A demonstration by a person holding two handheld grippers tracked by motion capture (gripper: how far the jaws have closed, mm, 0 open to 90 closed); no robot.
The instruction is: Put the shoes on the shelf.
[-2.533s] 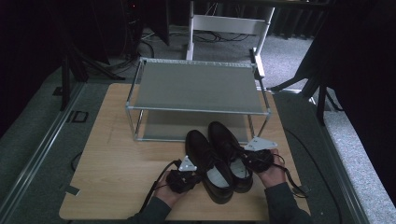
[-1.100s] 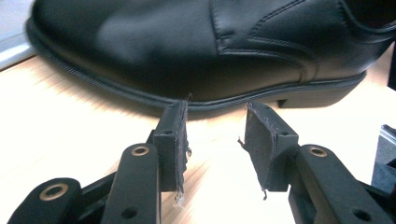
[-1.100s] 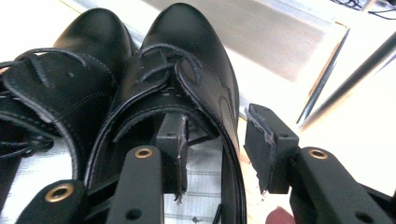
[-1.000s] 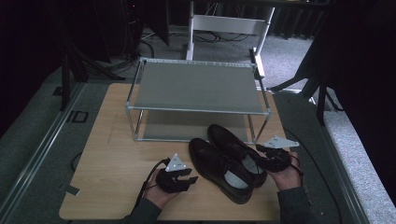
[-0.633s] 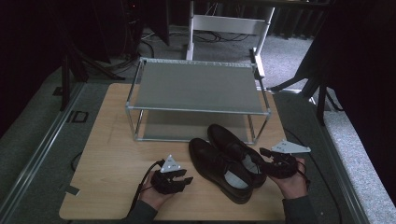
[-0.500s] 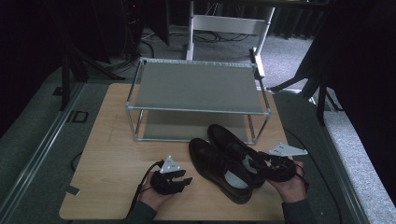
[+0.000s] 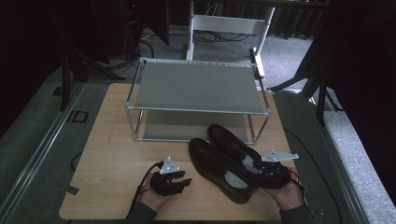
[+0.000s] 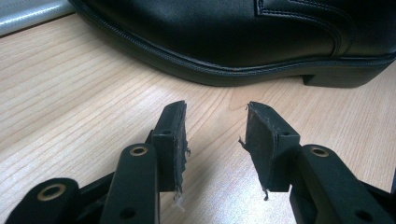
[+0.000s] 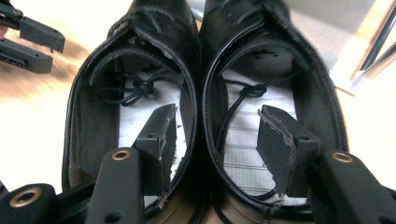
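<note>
Two black leather shoes lie side by side on the wooden table (image 7: 116, 154), toes towards the rack: the left shoe (image 7: 212, 163) and the right shoe (image 7: 229, 140). My right gripper (image 7: 259, 173) is at their heels and open. In the right gripper view it (image 9: 217, 126) has one jaw inside each shoe, astride the two touching inner walls of the left shoe (image 9: 154, 28) and the right shoe (image 9: 252, 23). My left gripper (image 7: 186, 180) stands open and empty just left of the shoes. It (image 8: 215, 126) points at the left shoe's side (image 8: 210, 32), a short gap away.
A two-tier metal shoe rack (image 7: 198, 88) stands at the back of the table, both shelves bare. A white chair frame (image 7: 229, 23) is behind it. Dark carpet and stand legs surround the table. Bare wood lies left of my left gripper.
The shoes swung to point diagonally at the rack. My left gripper drew back left off the shoe. My right gripper moved from beside the shoes to their heels, jaws inside.
</note>
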